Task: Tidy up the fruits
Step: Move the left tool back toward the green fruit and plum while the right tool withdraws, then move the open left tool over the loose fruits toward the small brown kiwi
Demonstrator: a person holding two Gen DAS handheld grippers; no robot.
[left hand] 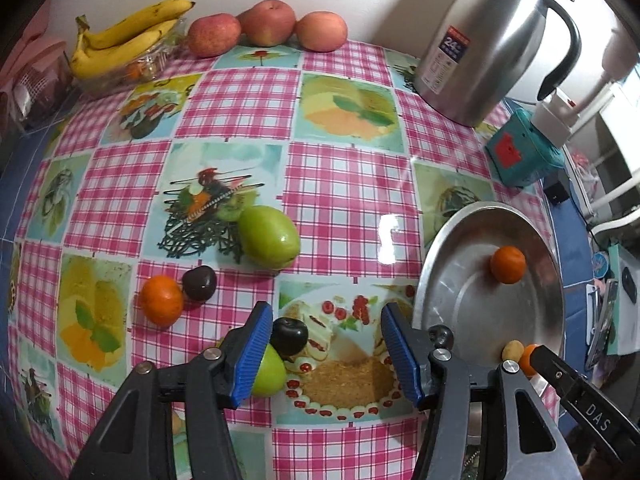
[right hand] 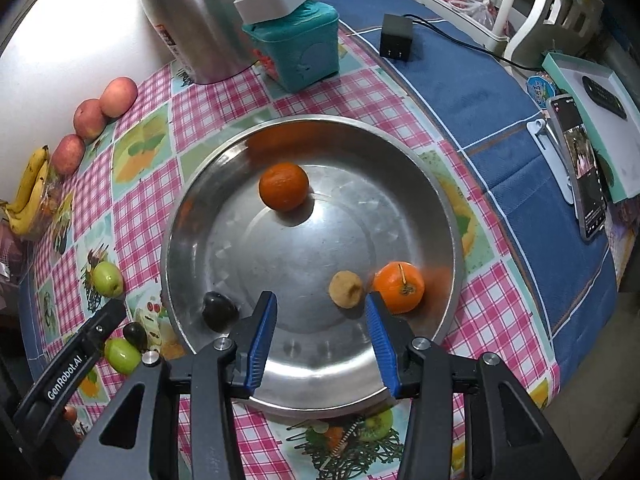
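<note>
A steel plate (right hand: 420, 184) holds two oranges (right hand: 284, 186) (right hand: 399, 287), a small tan fruit (right hand: 346, 289) and a dark fruit (right hand: 218, 310). My right gripper (right hand: 320, 340) is open and empty above the plate's near side. My left gripper (left hand: 326, 350) is open over the tablecloth, beside a dark fruit (left hand: 289, 336) and a green fruit (left hand: 270, 372) at its left finger. On the cloth lie a larger green fruit (left hand: 269, 237), an orange (left hand: 161, 300) and another dark fruit (left hand: 199, 282). The plate (left hand: 440, 248) shows at the right of the left wrist view.
Bananas (left hand: 124, 40) and three apples (left hand: 266, 22) sit at the table's far edge. A steel kettle (left hand: 484, 40) and a teal box (left hand: 520, 152) stand behind the plate. A phone (right hand: 580, 168) and a black adapter (right hand: 396, 42) lie on the blue cloth.
</note>
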